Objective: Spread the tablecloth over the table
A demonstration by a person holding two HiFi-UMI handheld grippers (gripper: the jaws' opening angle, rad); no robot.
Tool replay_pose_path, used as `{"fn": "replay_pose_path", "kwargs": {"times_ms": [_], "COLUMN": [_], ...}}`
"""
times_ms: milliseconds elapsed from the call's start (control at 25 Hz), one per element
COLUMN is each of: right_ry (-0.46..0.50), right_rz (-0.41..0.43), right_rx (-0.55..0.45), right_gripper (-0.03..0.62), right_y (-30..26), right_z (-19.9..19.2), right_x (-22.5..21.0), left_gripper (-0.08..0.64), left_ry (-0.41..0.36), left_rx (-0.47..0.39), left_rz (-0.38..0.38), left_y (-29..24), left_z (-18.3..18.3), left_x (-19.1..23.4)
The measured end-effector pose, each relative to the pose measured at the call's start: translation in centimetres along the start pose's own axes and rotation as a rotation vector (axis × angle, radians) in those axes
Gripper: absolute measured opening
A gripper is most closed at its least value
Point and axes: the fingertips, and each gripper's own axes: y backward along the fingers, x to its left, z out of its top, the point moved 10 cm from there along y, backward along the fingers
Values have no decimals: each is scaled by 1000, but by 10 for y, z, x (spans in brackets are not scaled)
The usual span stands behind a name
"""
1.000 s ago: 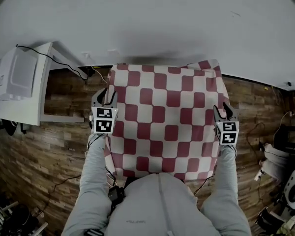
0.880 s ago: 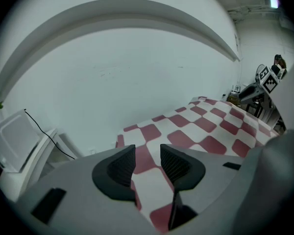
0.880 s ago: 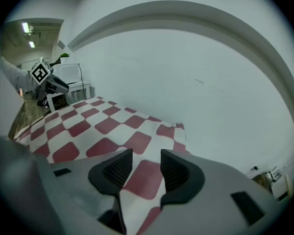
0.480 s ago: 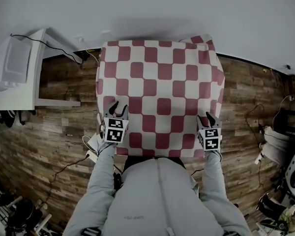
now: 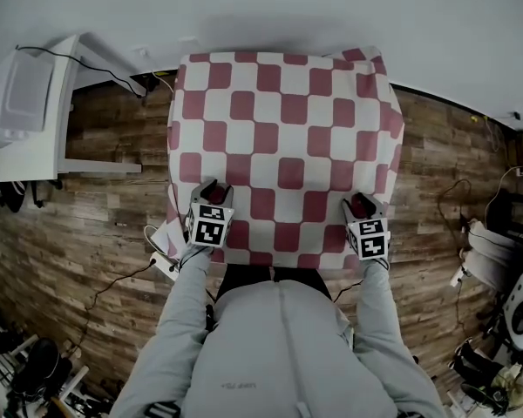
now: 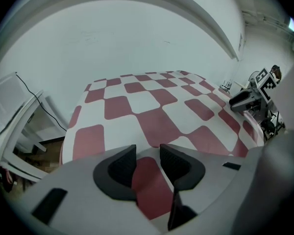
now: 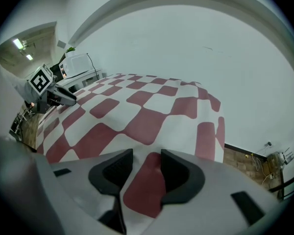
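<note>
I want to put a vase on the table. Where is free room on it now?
Almost the whole tablecloth is bare: from the far edge at the wall down to the two grippers, and the strip between them. Only the near corners are crowded, where the left gripper and the right gripper pinch the tablecloth.

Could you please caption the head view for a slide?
Left gripper and right gripper grip the near edge of the spread checked tablecloth.
</note>
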Motion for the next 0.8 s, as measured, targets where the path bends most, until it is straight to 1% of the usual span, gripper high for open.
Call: {"fn": "replay_pose_path", "kwargs": {"times_ms": [160, 360, 560, 640, 800], "right_ry": [22, 64, 55, 50, 27], "right_rz": [-17, -26, -8, 10, 26], "right_rx": [-7, -24, -45, -54, -76], "right_gripper": [159, 117, 84, 80, 84], "right_y": [-6, -17, -25, -24, -19], "right_z": [8, 29, 44, 44, 36], "right_x": [7, 17, 27, 29, 33], "left_gripper": [158, 158, 155, 156, 155], "left_ry": [-18, 18, 20, 33, 93], "left_rx": [3, -2, 5, 10, -1], "left_rz": [16, 43, 66, 65, 59], "left_y": [-2, -3, -2, 0, 6], "left_z": [4, 9, 14, 12, 4], "left_x": [6, 21, 35, 38, 40]}}
